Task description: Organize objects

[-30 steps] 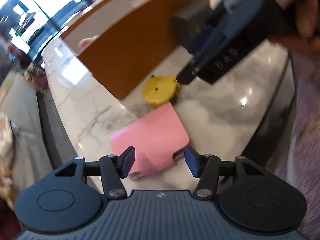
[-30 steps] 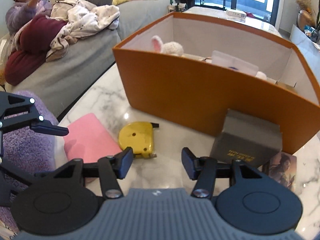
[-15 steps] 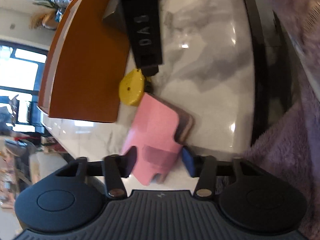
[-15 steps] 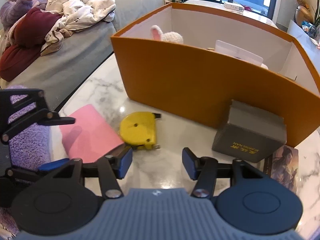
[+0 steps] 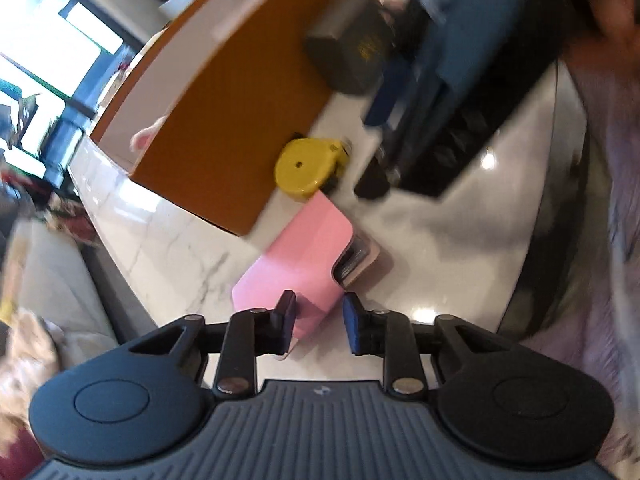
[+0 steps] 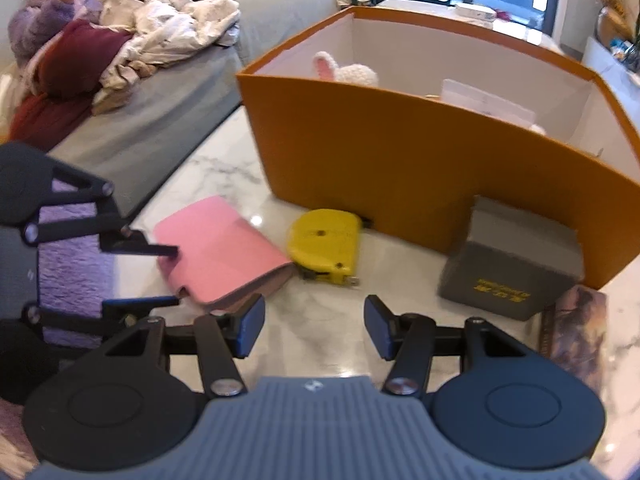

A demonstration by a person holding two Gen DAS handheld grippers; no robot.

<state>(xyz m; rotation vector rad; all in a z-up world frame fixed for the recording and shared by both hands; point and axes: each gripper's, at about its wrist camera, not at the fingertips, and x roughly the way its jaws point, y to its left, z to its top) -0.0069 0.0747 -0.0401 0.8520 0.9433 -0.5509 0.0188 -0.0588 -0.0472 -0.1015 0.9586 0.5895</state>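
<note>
A white marbled bench stands beside a grey sofa, its rounded near edge by the left tongs. Those tongs are clamped on one pink case, lying near that edge. One yellow tape measure touches the wall of one orange box; one grey cube box stands against it. The right tongs are closing with nothing between them, above bare marble before the tape measure.
</note>
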